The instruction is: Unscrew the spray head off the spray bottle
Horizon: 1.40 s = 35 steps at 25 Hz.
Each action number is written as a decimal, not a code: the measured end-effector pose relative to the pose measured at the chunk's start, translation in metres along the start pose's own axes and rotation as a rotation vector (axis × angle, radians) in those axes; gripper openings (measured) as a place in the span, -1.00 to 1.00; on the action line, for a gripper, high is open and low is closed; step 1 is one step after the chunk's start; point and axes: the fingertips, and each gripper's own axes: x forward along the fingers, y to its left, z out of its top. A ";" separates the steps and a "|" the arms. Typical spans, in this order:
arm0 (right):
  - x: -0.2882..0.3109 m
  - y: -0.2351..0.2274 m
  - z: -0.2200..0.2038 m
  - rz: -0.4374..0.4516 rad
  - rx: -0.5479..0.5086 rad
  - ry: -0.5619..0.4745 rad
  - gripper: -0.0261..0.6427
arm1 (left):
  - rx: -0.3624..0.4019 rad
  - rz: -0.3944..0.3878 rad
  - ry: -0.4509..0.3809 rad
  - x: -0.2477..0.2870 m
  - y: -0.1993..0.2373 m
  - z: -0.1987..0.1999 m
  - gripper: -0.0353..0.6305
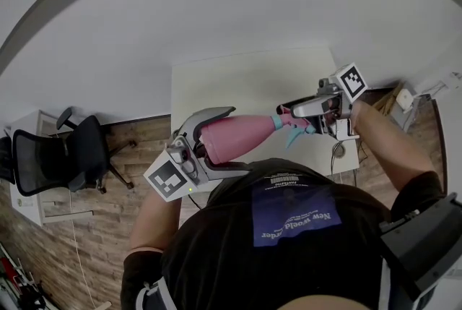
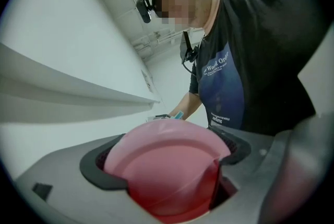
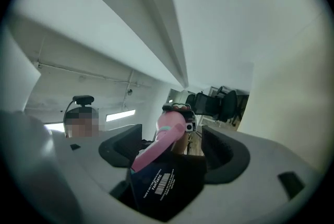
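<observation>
I hold a pink spray bottle (image 1: 238,136) lying level in the air over the table's near edge. My left gripper (image 1: 220,141) is shut on its body near the base, and the pink base (image 2: 167,171) fills the space between the jaws. The spray head (image 1: 292,122), pink with a teal collar and trigger, points right. My right gripper (image 1: 297,118) is around it, jaws spread wide. In the right gripper view, the head's dark labelled top (image 3: 162,181) lies between the pads (image 3: 224,155) with gaps on both sides. Beyond it the bottle (image 3: 168,131) runs away.
A white table (image 1: 245,81) stands against the white wall, with a cable (image 1: 338,151) hanging at its right front corner. A black office chair (image 1: 72,153) and a white cabinet (image 1: 29,204) stand on the wood floor to the left.
</observation>
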 end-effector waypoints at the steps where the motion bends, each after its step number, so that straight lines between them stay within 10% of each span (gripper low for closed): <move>1: 0.005 -0.001 -0.004 0.000 0.022 0.025 0.08 | 0.015 0.000 0.002 0.001 -0.001 0.001 0.63; 7: 0.022 0.001 -0.013 0.015 0.040 0.105 0.04 | 0.071 -0.001 0.011 0.005 -0.003 0.003 0.63; 11: 0.025 0.005 -0.010 -0.017 -0.009 0.106 -0.55 | 0.114 -0.008 0.049 0.011 -0.004 -0.001 0.63; 20: 0.022 0.013 -0.003 -0.062 -0.190 0.103 -0.56 | 0.003 0.013 0.013 0.012 0.008 0.000 0.63; 26: 0.025 0.028 -0.002 -0.151 -0.532 0.126 -0.56 | -0.424 0.060 -0.087 0.006 0.021 -0.003 0.63; 35: 0.043 0.046 -0.011 -0.294 -1.121 0.271 -0.56 | -0.836 0.000 -0.304 -0.010 0.034 -0.005 0.63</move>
